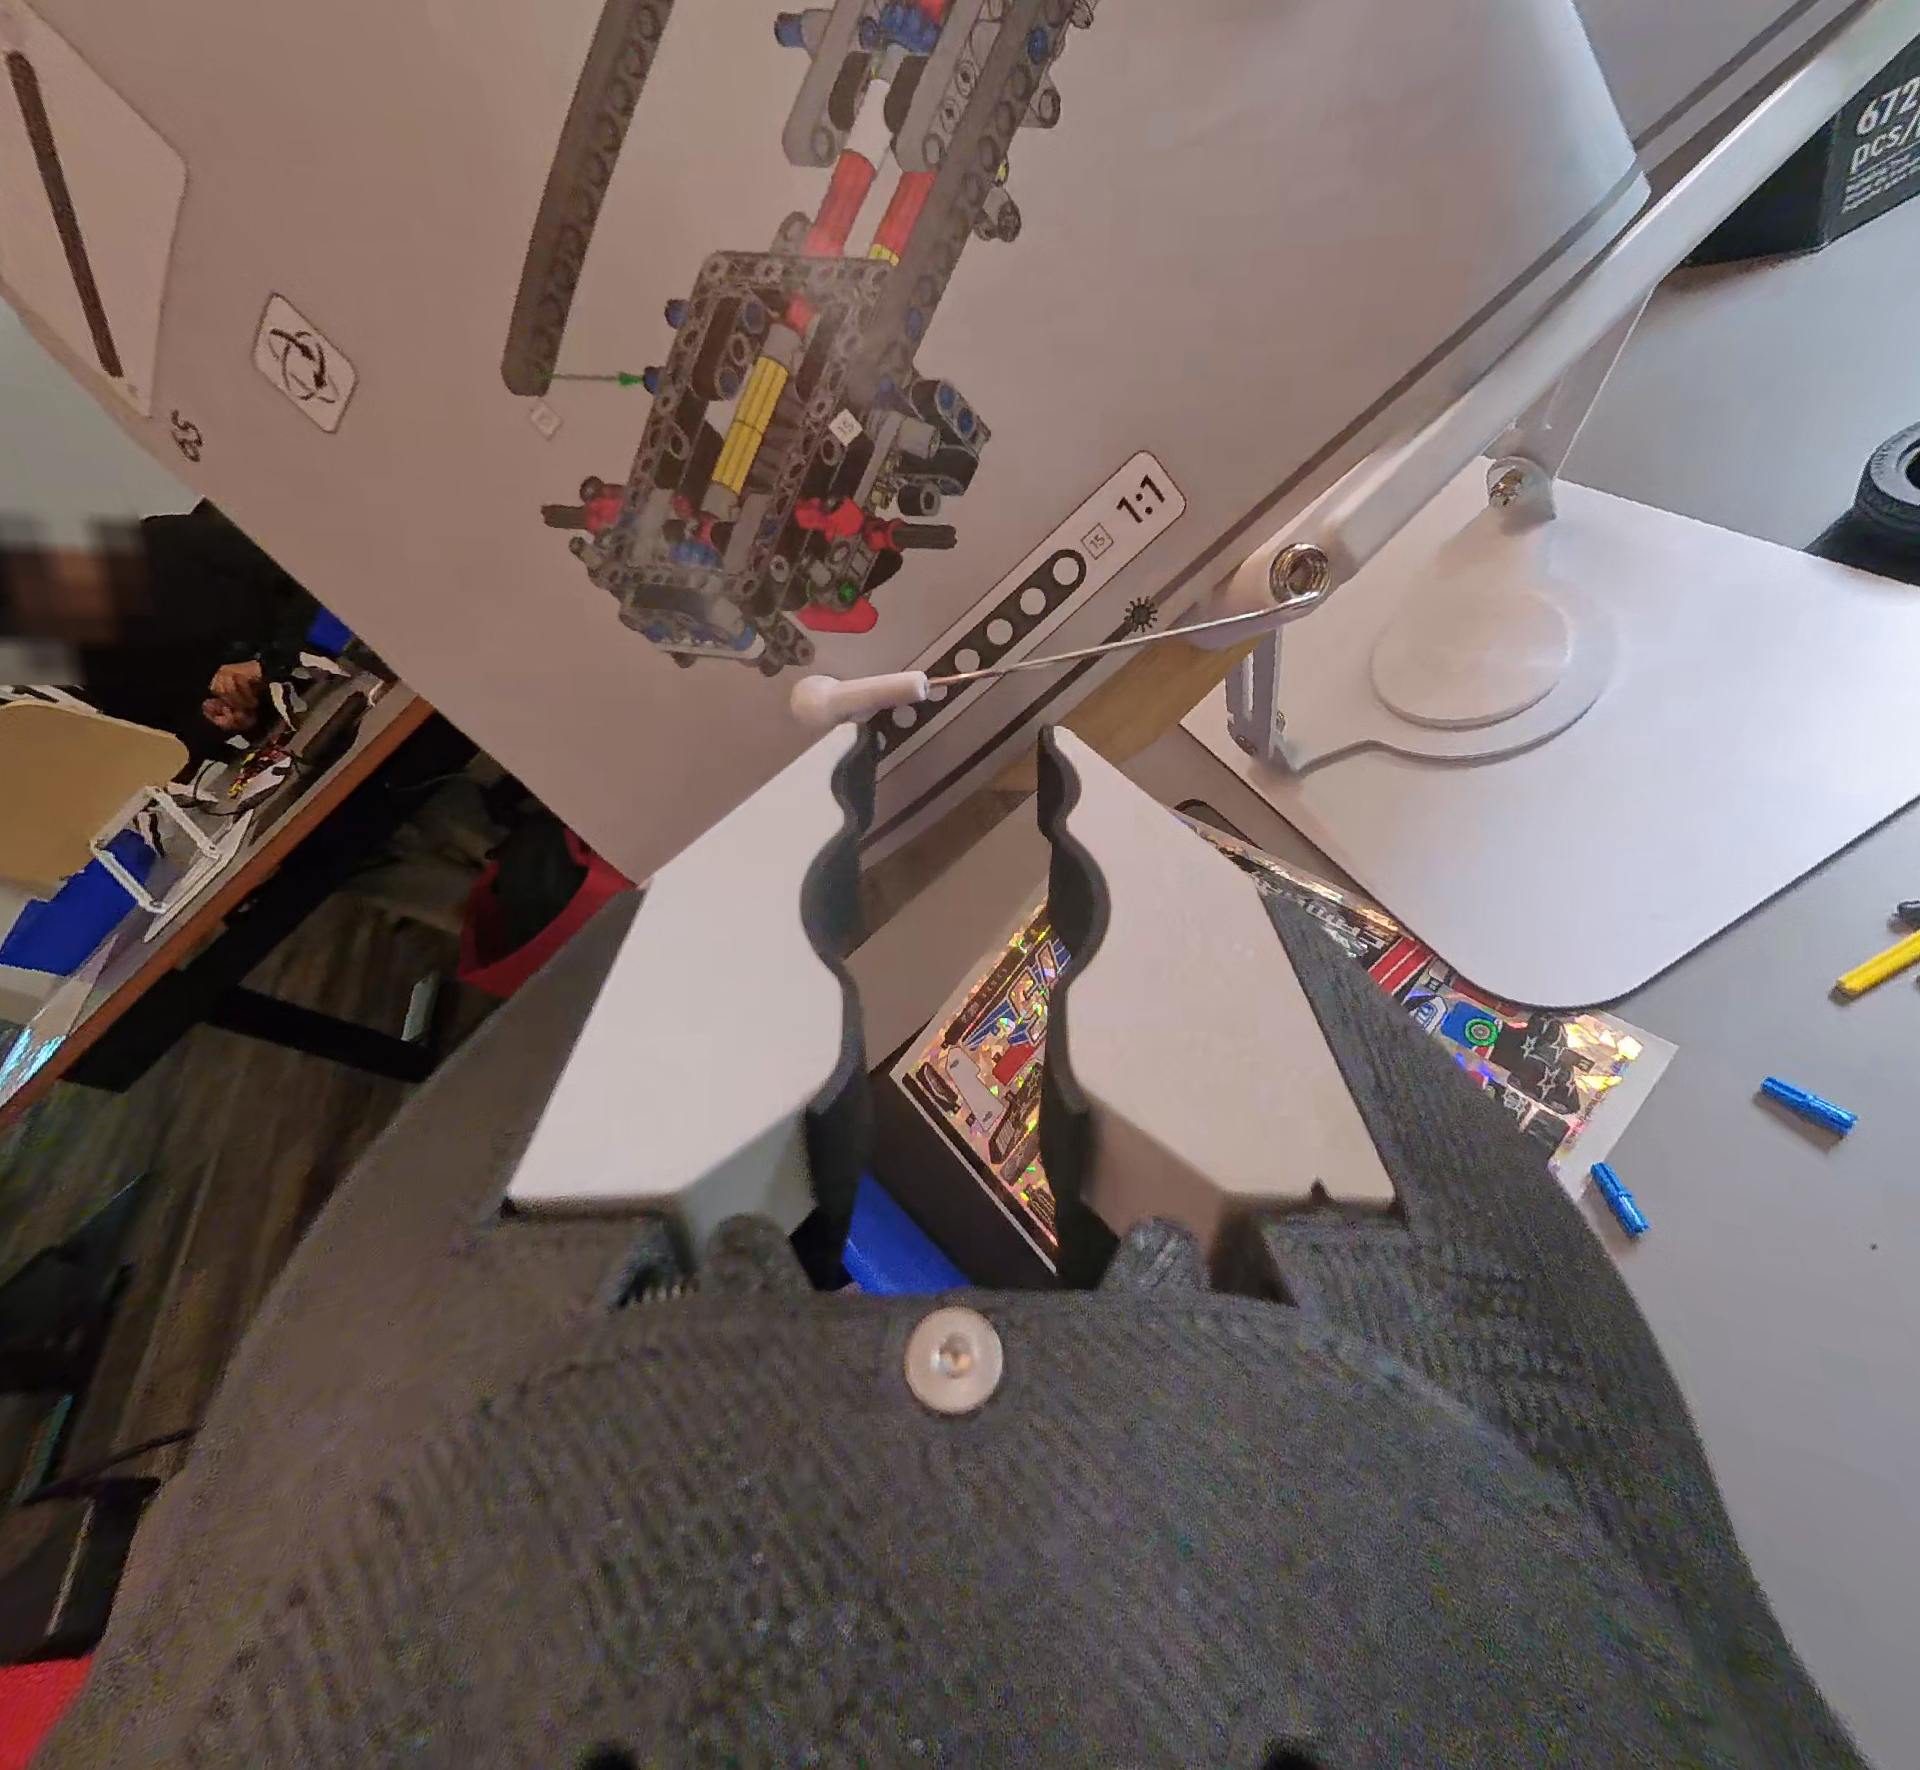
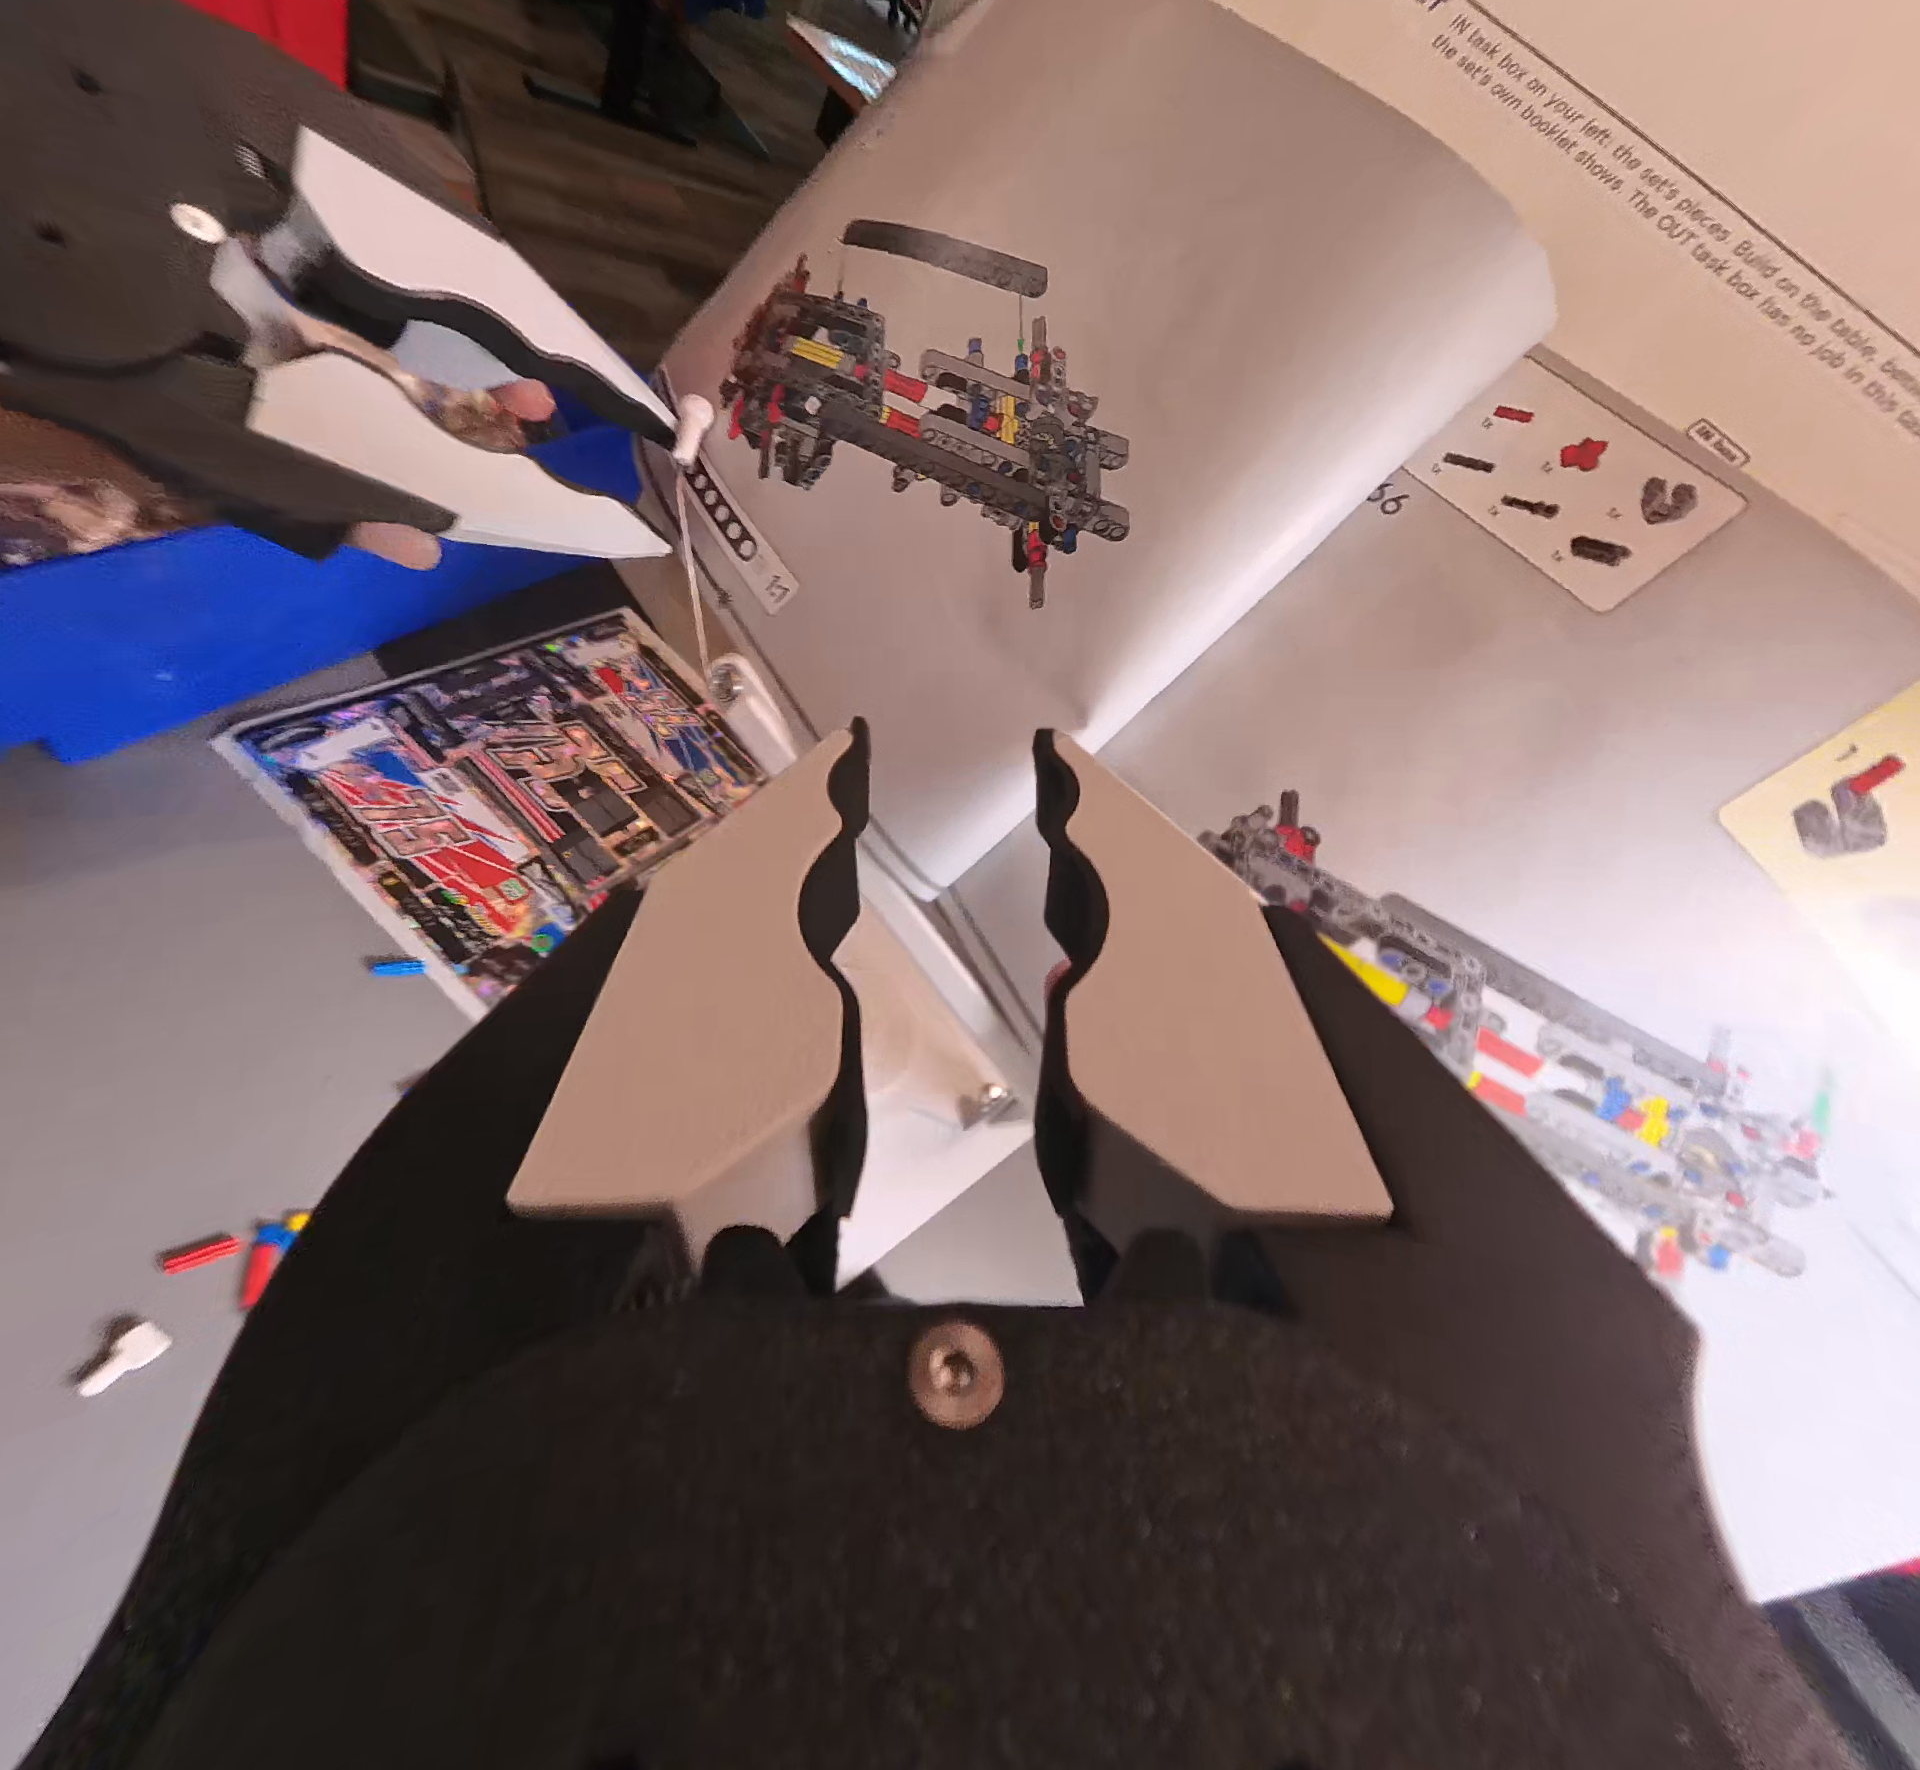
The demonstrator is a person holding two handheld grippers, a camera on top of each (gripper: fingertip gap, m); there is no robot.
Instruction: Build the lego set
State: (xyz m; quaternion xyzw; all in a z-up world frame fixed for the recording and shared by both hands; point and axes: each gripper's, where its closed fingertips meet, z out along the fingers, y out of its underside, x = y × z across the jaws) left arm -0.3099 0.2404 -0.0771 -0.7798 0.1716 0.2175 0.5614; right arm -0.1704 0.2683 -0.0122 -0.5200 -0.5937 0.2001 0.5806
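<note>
White booklet page (image 2: 1195, 432) curled upward

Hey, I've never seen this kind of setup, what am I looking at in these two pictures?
Each picture comes from a camera mounted on a hand-held gripper, looking along its two white fingers. The left hand-held gripper and the right hand-held gripper are both open and hold nothing. Both face an instruction booklet propped on a white stand, its page pinned by a wire page clip. On the grey table lie a shiny sticker sheet and loose blue pins.
</note>
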